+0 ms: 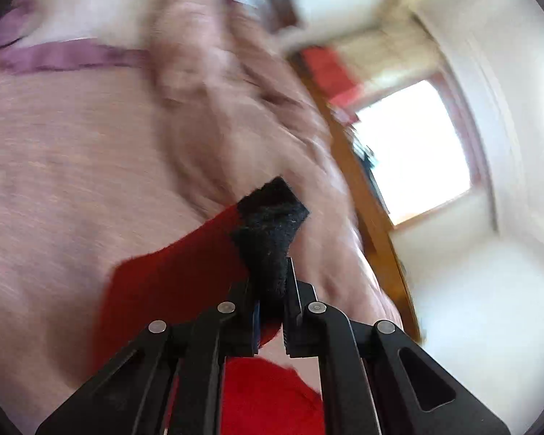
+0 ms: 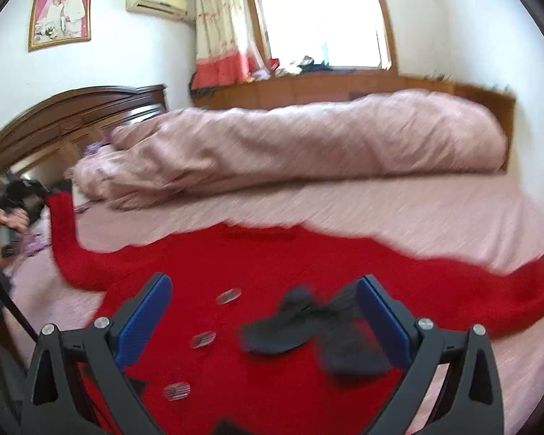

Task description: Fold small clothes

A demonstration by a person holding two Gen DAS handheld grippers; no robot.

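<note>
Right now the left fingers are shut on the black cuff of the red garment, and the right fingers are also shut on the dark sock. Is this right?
Not quite. The left gripper does clamp the black cuff of the red garment. But the right wrist view shows the right gripper open, its fingers standing apart around the dark sock, which lies loose.

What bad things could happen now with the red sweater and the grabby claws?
The left gripper pinches only the black cuff of the red sweater, so the cuff might slip out. The open right gripper holds nothing, so the body may bunch. The dark cloth lying on top could get folded inside.
</note>
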